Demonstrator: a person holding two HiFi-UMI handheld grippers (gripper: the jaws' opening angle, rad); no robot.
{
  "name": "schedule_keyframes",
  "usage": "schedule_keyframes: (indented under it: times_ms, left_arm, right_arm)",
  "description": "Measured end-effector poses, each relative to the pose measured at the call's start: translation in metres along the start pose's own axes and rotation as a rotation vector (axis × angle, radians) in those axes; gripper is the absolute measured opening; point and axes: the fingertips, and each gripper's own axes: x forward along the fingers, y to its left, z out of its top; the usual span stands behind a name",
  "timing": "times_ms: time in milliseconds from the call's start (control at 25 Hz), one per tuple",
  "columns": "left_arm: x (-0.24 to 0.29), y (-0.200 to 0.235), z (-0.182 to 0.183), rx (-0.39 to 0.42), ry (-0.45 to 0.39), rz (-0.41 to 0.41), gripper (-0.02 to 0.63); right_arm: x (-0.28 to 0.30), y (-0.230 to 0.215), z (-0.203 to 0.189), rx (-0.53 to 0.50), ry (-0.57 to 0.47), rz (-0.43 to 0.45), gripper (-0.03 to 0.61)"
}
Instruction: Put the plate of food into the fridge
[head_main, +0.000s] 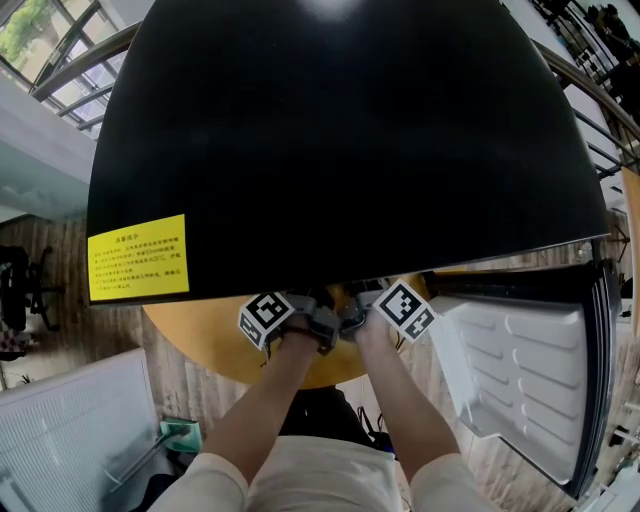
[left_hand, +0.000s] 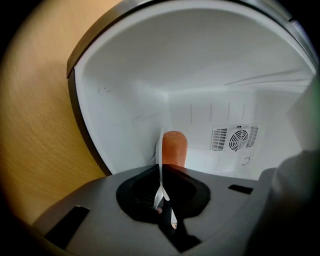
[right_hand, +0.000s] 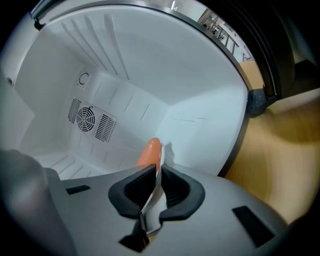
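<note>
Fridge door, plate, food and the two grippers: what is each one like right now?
fridge door: open, swung out to the right.
plate: clamped at its rim by both grippers, reaching into the fridge.
sausage: lying on the plate.
left gripper: shut on the plate.
right gripper: shut on the plate.
</note>
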Motion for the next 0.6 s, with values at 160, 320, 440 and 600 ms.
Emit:
schedule_keyframes:
  times_ms: [160, 320, 440, 600]
  left_arm:
    - [-0.001, 0.018, 0.0, 0.029, 0.02, 0.046, 0.034]
    - [0.002, -0.002, -0.001, 0.057, 0.016, 0.035, 0.034]
    - [0.001, 0.005, -0.001, 0.07, 0.018, 0.049, 0.035]
    - [0.001, -0.006, -0.003, 0.079, 0.027, 0.028, 0.066]
  right_arm:
    - [0.0, 0.001, -0.001, -0.071, 0.011, -0.023, 0.043]
    - [0.001, 0.0, 0.001, -0.128, 0.005, -0.065, 0.051]
    - [0.001, 0.0, 0.001, -0.176, 0.006, -0.094, 0.058]
    - [-0.001, 0.001, 0.003, -0.238, -0.001, -0.111, 0.083]
